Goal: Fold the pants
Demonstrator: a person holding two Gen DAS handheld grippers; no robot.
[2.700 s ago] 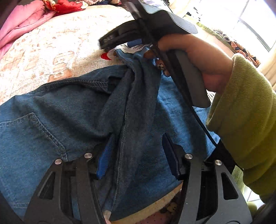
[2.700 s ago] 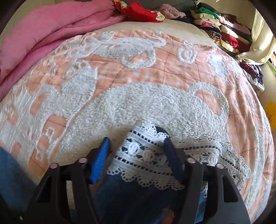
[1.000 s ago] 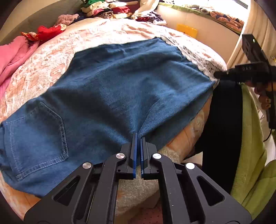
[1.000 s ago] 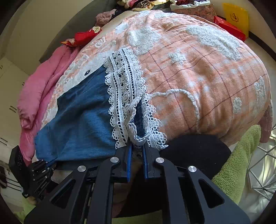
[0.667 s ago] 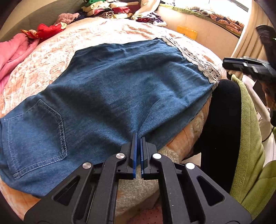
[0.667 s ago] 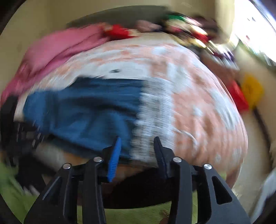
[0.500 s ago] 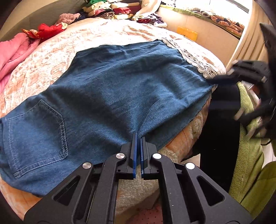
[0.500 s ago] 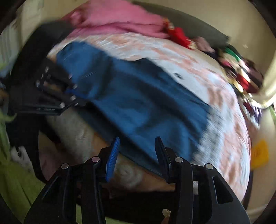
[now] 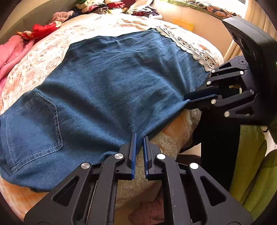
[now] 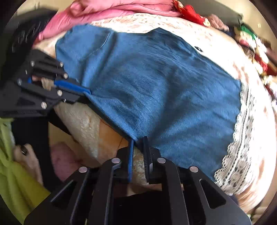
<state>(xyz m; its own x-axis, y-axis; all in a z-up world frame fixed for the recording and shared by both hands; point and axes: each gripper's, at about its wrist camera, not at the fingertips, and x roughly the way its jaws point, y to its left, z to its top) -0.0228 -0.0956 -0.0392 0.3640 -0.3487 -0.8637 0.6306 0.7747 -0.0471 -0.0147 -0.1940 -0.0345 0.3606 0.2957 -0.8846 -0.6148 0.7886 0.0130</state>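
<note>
Lying flat on bed (image 9: 43, 57): pants (image 9: 112, 90).

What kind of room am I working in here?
Probably a bedroom at home: the jeans lie on a quilted peach bedspread, a pink blanket sits at one side, and loose clothes are heaped at the far edge.

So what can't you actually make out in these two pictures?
- Pants: the other leg, folded underneath, both views.
- Right tool: jaws closing on the denim edge; whether the pads press yet, blurred, right view.
- Clothes pile: single items, blurred and small.
- Person: only a green sleeve, cut off.
</note>
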